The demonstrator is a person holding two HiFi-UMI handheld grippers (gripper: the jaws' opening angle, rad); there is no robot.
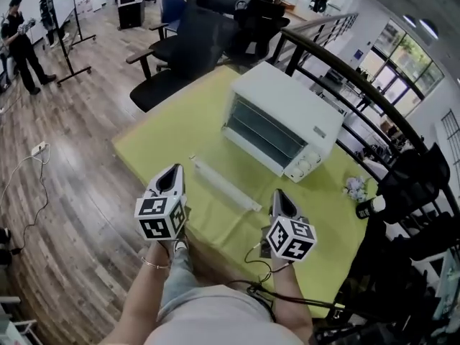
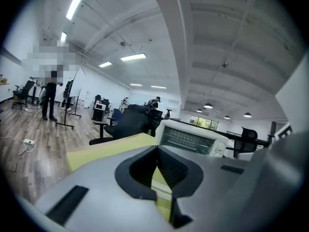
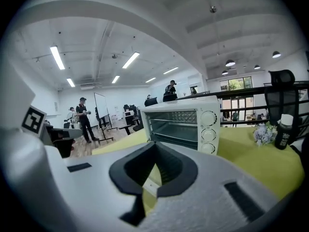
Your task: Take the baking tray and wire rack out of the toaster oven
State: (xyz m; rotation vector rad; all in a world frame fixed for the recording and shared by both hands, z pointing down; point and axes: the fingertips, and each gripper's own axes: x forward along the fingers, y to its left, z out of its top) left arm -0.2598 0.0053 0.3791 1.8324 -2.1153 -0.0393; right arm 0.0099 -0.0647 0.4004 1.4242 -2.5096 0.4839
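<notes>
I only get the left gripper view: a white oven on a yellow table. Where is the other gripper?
Observer: The right gripper hovers over the near edge of the table, beside the left gripper and short of the toaster oven.
Operator: Is it holding anything?
Observer: No. Its own view shows its jaws together with nothing between them.
Operator: Anything else on the table?
Observer: Yes. To the right of the oven stand a dark bottle with a white cap and a small bunch of flowers.
</notes>
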